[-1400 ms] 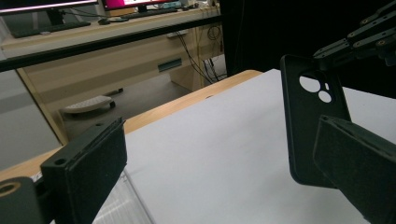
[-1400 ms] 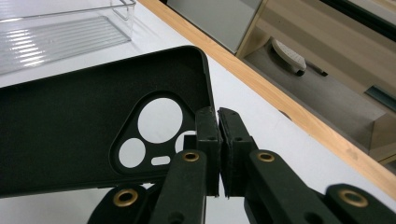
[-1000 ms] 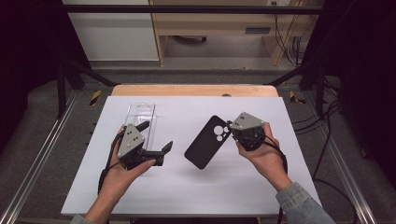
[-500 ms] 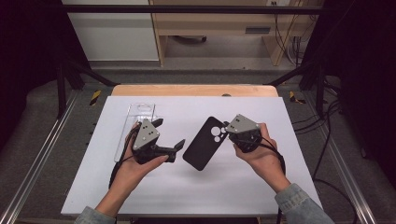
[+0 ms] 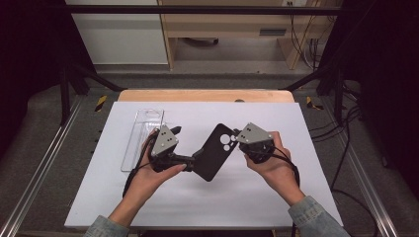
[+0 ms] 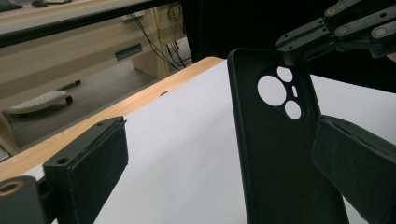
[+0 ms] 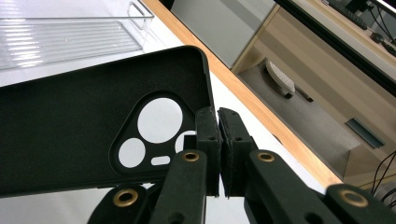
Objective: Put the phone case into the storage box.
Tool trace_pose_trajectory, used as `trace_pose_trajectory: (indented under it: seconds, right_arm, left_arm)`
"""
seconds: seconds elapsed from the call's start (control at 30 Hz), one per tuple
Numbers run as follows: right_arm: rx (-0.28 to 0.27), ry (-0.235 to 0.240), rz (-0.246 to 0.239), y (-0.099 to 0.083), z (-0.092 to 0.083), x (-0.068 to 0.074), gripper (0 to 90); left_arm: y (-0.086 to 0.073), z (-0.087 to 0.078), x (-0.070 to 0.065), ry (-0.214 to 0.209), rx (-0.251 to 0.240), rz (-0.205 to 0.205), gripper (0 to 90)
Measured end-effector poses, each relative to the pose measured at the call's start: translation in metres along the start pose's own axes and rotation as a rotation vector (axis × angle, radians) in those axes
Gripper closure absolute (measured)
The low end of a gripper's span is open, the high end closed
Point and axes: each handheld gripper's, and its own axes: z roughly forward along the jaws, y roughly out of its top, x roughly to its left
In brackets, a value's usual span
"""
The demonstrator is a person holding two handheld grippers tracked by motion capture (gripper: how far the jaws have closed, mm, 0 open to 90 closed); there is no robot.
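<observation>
Since the earlier frame my left claw (image 5: 193,162) has moved in, spread around the case (image 5: 216,152) bottom edge; my right claw (image 5: 236,137) pinches its top corner above bare white surface (image 5: 247,197), tray (image 5: 141,136) well apart.

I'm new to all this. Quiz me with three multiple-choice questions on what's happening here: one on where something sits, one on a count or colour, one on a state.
1. Where is the clear plastic tray?
A. table's left side
B. table's right side
C. on the floor

2. How many round holes are in the matte black phone case?
A. one
B. three
C. six

3. The left gripper is:
A. open around the case
B. shut on the tray
C. lying on the table

Answers: 1 A, it lies beyond the left hand. 2 B, three circles beside a small slot. 3 A, its jaws stand apart, the case between them; the right gripper pinches its edge.
</observation>
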Motion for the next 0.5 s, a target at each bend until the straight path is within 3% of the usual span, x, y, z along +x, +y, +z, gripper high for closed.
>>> trace_pose_trajectory:
  seconds: [0.4,0.5]
  right_arm:
    - [-0.011,0.006,-0.019,0.001,0.0,0.006,88.0]
    - [-0.012,0.007,-0.023,0.002,-0.001,0.007,88.0]
  left_arm:
    - [-0.002,0.02,-0.006,-0.051,0.068,-0.004,9.0]
    - [-0.003,0.024,-0.005,-0.073,0.069,-0.023,12.9]
